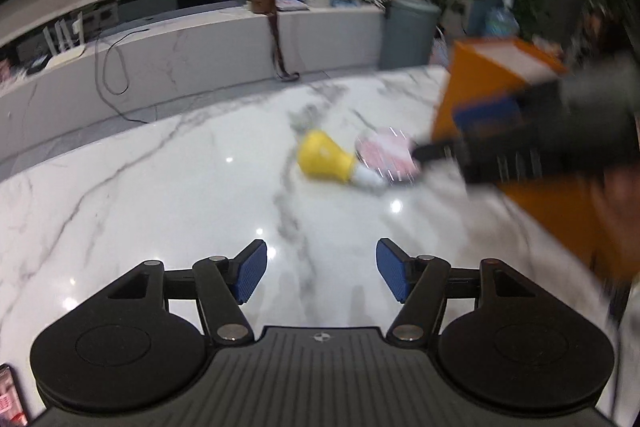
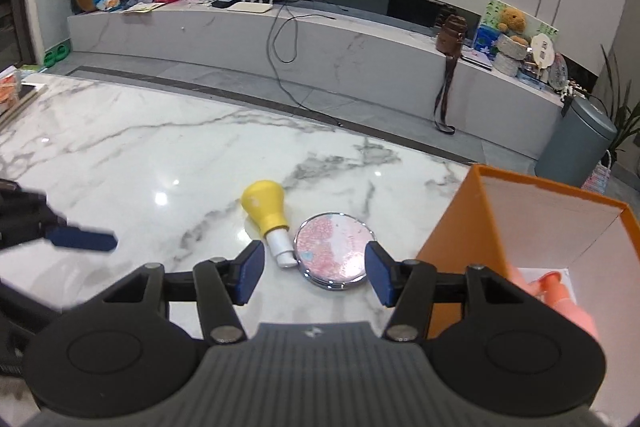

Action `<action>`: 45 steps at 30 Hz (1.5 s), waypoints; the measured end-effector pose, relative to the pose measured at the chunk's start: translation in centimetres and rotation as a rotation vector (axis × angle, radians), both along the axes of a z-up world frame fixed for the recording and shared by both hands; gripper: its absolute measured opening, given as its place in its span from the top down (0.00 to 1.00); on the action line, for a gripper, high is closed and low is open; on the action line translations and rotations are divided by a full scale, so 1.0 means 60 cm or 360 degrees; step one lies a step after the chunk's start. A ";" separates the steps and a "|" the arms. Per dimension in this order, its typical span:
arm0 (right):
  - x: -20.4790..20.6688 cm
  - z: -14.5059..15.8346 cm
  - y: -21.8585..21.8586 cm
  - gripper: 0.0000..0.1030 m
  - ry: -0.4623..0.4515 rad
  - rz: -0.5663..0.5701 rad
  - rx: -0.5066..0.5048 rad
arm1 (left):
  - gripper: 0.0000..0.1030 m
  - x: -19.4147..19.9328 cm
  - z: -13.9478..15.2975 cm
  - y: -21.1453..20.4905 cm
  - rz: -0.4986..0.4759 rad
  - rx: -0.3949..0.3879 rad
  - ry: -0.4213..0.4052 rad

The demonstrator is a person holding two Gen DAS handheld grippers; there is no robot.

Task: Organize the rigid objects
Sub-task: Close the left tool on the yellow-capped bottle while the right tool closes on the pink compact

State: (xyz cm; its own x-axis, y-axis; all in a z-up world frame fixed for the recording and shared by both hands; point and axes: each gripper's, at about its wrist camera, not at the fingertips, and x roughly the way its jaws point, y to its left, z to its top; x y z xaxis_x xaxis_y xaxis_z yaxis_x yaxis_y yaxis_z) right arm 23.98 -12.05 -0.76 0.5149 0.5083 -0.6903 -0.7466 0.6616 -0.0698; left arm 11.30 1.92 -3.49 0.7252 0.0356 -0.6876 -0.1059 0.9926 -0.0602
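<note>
Nearest your right camera, your right gripper [image 2: 314,273] is spread wide with nothing between its blue pads, hanging just over the round pink-patterned compact mirror [image 2: 333,251], which lies flat on the white grey-veined marble table [image 2: 140,163]. Take that mirror as your landmark: touching its left edge is the white neck of a yellow bulb-shaped bottle [image 2: 267,215] lying on its side, its round end pointing away from you. Just right of the mirror stands the orange box [image 2: 452,239], open at the top, white inside, with a pink bottle [image 2: 560,291] lying at its bottom. Well left of the mirror your left gripper [image 1: 321,271] is also spread, empty, over bare marble; its view is blurred. Beyond the mirror, past the table's far edge, a grey floor runs to a long marble TV bench [image 2: 320,47] carrying a router, a teddy bear, boxes and plants, with a grey bin [image 2: 576,143] at its right end.
</note>
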 end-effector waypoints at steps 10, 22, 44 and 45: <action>0.013 -0.060 -0.025 0.46 0.0172 -0.0489 0.0331 | 0.26 0.111 0.010 0.025 0.0137 -0.0088 -0.0052; 0.007 -0.082 -0.016 0.44 0.0141 -0.0493 0.0278 | 0.39 0.165 -0.046 0.022 0.0213 -0.0260 0.0071; 0.042 -0.121 0.038 0.24 -0.0047 -0.0436 0.0200 | 0.42 0.033 -0.024 0.093 0.0133 -0.0243 0.0173; 0.045 -0.125 0.039 0.24 -0.0045 -0.0443 0.0191 | 0.42 0.035 -0.024 0.089 0.0128 -0.0234 0.0170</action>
State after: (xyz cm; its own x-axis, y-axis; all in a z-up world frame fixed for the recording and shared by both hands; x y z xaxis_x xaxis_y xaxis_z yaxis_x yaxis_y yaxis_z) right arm 26.71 -9.68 -8.23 0.6639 0.4223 -0.6172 -0.5345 0.8452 0.0033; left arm 13.40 7.27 -4.90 0.6466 -0.0158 -0.7627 -0.1981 0.9620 -0.1879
